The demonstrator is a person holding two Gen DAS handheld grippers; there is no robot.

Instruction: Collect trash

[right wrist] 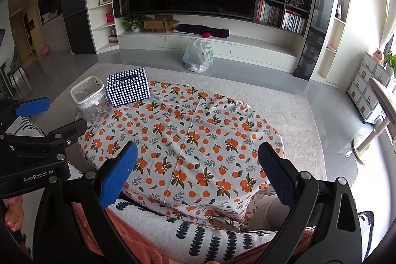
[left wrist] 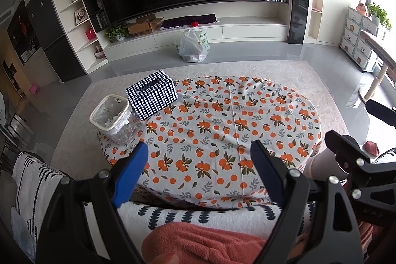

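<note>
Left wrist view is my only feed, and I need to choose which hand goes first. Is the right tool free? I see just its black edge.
Observer: Yes. The right tool is open above the tablecloth, with nothing between its blue pads.
Operator: It blocks my view of the table's near right corner. Any trash there?
Observer: Only orange-print cloth shows draping off that corner; I see no loose item.
Operator: Does that side show my left tool?
Observer: Yes, the left tool shows side-on, and a hand is visible below its body.
</note>
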